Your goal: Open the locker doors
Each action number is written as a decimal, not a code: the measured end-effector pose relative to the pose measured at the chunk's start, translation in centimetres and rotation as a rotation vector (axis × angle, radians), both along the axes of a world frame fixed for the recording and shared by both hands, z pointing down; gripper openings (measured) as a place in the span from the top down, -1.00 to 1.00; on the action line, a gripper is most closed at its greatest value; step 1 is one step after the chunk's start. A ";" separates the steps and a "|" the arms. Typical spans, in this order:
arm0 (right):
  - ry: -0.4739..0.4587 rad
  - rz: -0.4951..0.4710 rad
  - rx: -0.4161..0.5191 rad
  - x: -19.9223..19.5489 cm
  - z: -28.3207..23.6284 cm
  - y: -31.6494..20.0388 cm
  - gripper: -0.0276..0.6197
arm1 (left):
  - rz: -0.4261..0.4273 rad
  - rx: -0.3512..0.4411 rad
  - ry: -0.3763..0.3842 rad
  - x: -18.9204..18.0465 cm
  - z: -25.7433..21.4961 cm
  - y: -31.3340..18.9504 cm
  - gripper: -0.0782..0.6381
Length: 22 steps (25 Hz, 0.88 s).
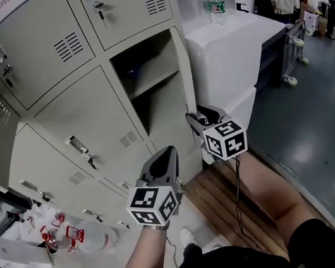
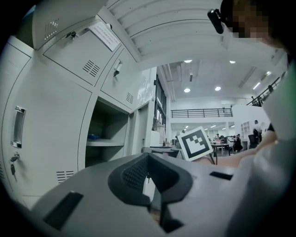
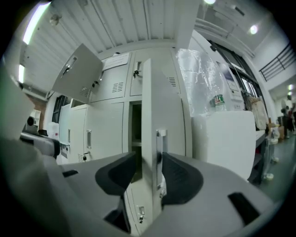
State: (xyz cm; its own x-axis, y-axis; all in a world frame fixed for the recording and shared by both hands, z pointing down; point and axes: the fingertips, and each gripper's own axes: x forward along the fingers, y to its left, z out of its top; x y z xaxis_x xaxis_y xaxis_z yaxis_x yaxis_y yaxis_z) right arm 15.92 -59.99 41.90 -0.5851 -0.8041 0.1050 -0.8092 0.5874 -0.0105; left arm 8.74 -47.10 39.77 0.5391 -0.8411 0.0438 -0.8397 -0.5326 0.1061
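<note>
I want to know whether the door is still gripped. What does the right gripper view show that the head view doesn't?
Only the right gripper view: the right gripper has its jaws apart, with the open door edge-on between them beside its handle; they do not appear to press it.
Only the head view: that gripper's marker cube, the bottles on the floor, the wooden pallet.
Both: the locker and the water bottle on the white cabinet.

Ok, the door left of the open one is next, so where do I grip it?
Its vertical handle, near the door's left edge, from straight in front, jaws either side. It stands proud of the flat panel and probably sits farthest from the hinges.
</note>
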 end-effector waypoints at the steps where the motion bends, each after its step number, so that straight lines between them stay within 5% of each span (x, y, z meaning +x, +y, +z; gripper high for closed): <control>1: -0.015 0.009 -0.019 0.4 0.0 -0.2 0.41 | -0.004 0.002 -0.002 -0.1 -0.1 0.2 0.79; 22: 0.019 0.186 0.001 9.6 0.3 -1.9 0.64 | -0.017 -0.005 0.003 0.9 0.2 0.4 0.79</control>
